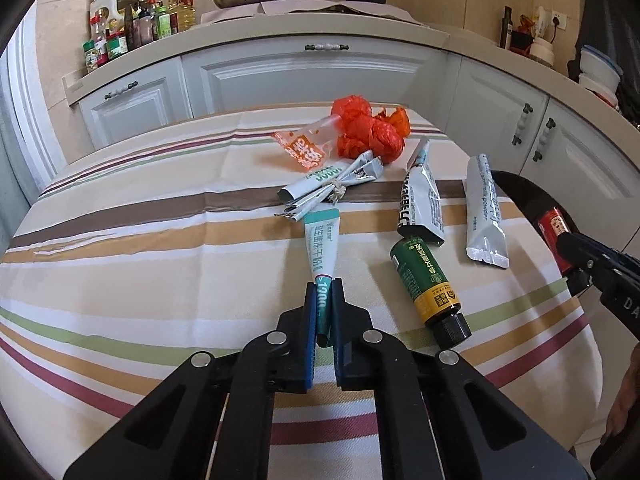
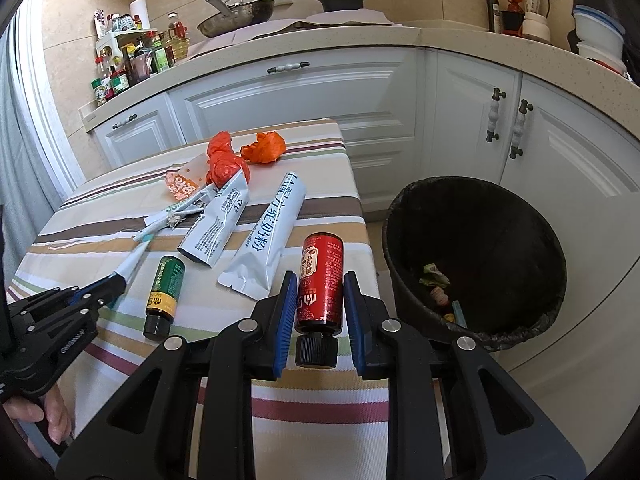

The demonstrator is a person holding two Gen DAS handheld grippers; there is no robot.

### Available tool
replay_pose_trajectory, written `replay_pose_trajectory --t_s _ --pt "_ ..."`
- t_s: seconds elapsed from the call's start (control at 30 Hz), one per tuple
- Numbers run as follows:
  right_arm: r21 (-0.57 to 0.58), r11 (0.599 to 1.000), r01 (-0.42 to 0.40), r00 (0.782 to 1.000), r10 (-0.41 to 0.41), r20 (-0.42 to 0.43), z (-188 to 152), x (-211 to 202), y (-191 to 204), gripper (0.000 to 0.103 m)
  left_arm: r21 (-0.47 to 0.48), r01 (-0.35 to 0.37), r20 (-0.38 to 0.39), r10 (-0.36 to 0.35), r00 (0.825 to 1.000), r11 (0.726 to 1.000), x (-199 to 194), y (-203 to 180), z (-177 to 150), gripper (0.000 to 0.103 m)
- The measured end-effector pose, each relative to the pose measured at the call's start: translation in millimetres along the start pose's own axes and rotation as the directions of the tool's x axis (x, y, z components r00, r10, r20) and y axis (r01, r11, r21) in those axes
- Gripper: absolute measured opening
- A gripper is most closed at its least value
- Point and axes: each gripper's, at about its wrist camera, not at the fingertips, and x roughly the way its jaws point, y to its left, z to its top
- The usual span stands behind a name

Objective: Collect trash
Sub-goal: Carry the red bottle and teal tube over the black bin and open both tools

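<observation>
A teal-and-white sachet (image 1: 320, 240) lies on the striped tablecloth (image 1: 120, 240), and my left gripper (image 1: 324, 284) is shut on its near end; the right wrist view shows the same grip (image 2: 116, 282). My right gripper (image 2: 320, 274) is shut on a red bottle (image 2: 322, 256) with a black cap, held over the table's right edge beside the black bin (image 2: 400, 208). A green bottle (image 1: 424, 280) lies on its side between the two grippers. Two white pouches (image 1: 486, 212) (image 1: 420, 200), a tied bundle of sachets (image 1: 320, 188) and crumpled orange bags (image 1: 368, 128) lie farther back.
The bin, lined with a black bag, stands on the floor right of the table and holds a few scraps (image 2: 436, 280). White cabinets (image 2: 300, 104) and a counter with a pan (image 2: 236, 12), a pot and bottles run behind. A person's hand (image 2: 52, 416) shows at lower left.
</observation>
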Motion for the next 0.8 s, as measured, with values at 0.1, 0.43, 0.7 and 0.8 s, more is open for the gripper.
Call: replay_pose_trajectory --t_s 0.1,0.43,0.7,0.8 --pt "0.0 1.0 0.001 1.0 -0.001 0.001 0 0 0 0.023 -0.006 0.002 0.007 -0.002 1.0 1.0 -5 1 -1 0.007" --pt "0.014 1.0 0.02 1.0 -0.02 0.023 7 -4 -11 0.023 -0.003 0.016 0.062 -0.016 0.998 1.0 -23 -4 12 0.007" --pt "0.036 0.996 0.081 0.994 -0.084 0.071 21 -15 -37 0.023 0.044 0.08 0.115 -0.085 0.99 0.996 -26 -37 35 0.007" --pt "0.047 0.992 0.116 0.988 -0.12 0.095 29 -19 -53 0.023 0.069 0.113 0.136 -0.122 0.983 0.991 -25 -57 47 0.007"
